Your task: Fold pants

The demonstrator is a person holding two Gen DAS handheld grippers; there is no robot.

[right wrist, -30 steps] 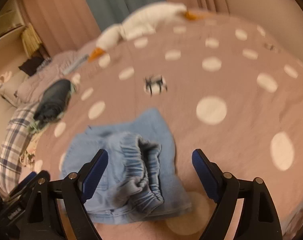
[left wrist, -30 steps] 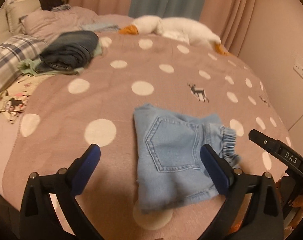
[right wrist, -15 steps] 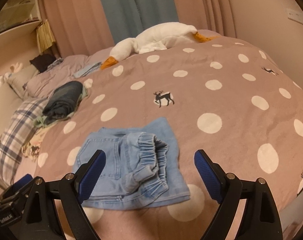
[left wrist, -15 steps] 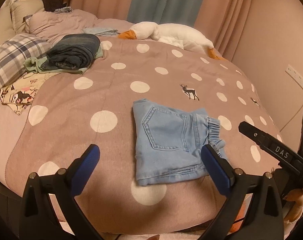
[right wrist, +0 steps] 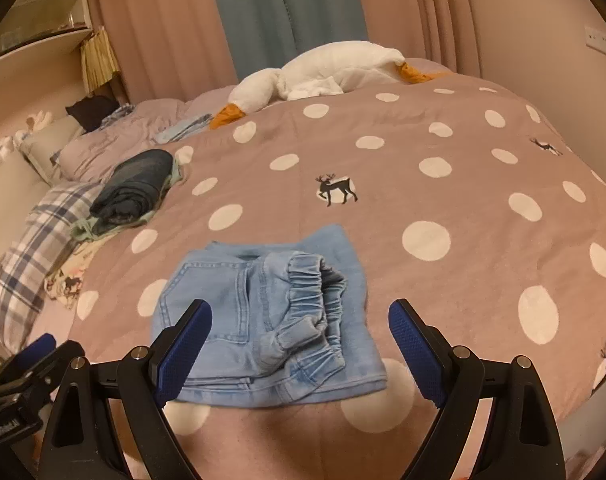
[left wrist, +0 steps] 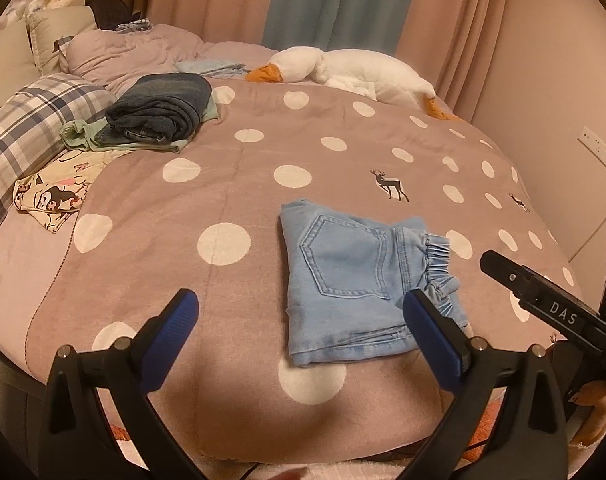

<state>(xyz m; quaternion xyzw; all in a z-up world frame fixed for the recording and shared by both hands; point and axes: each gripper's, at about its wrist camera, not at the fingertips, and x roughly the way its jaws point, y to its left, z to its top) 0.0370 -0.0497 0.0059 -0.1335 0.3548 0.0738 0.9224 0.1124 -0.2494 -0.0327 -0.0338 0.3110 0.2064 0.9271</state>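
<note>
My left gripper hangs above the near edge of the bed with its blue pads spread wide and nothing between them; my right gripper is likewise gaping and empty. Just beyond both sets of fingers lie the folded light-blue pants, a compact rectangle flat on the pink polka-dot blanket, touching neither gripper. Seen from my left wrist, the pants sit toward my right-hand pad, back pocket up, the gathered elastic waistband bunched along their right side. Seen from my right wrist, the pants lie between the pads and lean toward the left one, which overlaps their corner in view. Beyond the pants a small deer print marks the blanket. Farther off and to the left of the pants rests a stack of dark folded jeans beside a plaid pillow. Farthest from the pants, a white plush goose stretches along the head of the bed before the curtains.
</note>
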